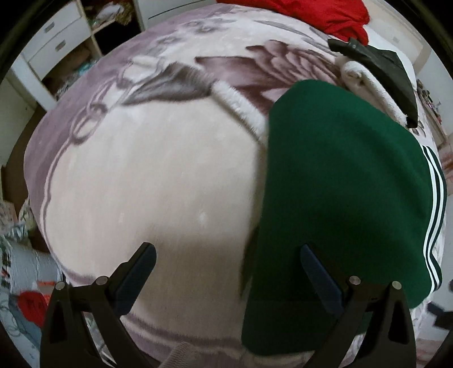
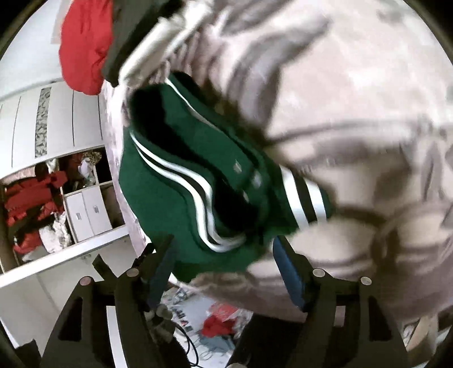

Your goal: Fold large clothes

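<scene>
Lying folded, green garment [image 1: 339,184], under spread right hand-held gripper [image 2: 223,252]

Left gripper [image 1: 226,271] at bottom of frame, fingers [image 1: 136,274] spread wide, nothing between them. Green garment [image 1: 339,184] with white side stripes lies folded at right on the patterned bed blanket [image 1: 147,175]. Upper right: red cloth [image 1: 320,15], a dark item [image 1: 388,73] on a white fleecy piece [image 1: 371,87]. White drawers [image 1: 53,36] upper left.
</scene>
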Tool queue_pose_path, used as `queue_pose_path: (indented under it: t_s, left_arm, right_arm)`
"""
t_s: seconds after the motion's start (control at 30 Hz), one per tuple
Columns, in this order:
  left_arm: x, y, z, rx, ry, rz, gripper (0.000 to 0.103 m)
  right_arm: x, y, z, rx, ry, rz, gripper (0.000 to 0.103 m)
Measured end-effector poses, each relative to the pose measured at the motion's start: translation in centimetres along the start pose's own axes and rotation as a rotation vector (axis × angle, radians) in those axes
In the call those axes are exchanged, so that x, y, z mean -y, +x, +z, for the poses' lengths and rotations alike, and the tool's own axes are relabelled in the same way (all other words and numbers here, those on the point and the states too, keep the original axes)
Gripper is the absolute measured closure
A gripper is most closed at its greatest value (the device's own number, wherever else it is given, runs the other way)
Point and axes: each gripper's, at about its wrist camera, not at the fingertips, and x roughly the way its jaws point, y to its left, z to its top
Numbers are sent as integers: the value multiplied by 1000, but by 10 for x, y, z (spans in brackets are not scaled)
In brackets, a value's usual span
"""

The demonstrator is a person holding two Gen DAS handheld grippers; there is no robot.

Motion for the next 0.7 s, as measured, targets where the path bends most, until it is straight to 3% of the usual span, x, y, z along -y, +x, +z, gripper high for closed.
queue_pose_path:
  t_s: [0.13,0.2,0.27,0.37,0.47,0.57,0.67,0.7]
  left_arm:
    - [-3,-4,-10,-20,6,11,0]
    - [-2,-7,-15,-23,19,17,0]
    - [0,-9,-19,-23,37,15,0]
    - [5,-13,-24,-25,60,-11,0]
    - [11,-18,-27,-13,75,-42,0]
    - [16,-10,-28,-25,92,-52,0]
    - [20,1,-30,-47,107,-65,0]
    - [21,3,-30,-45,114,-61,0]
  right_arm:
    - [16,46,3,-34,66,84,32]
    - [21,55,7,37,122,146,72]
    - [21,57,5,72,174,133,92]
    - [17,35,-21,80,302,252,96]
    - [-8,-1,-45,89,311,297,97]
    - [-15,-21,-48,118,264,196,97]
    - [16,-4,-27,142,236,-27,97]
    - [31,10,-18,110,243,-64,96]
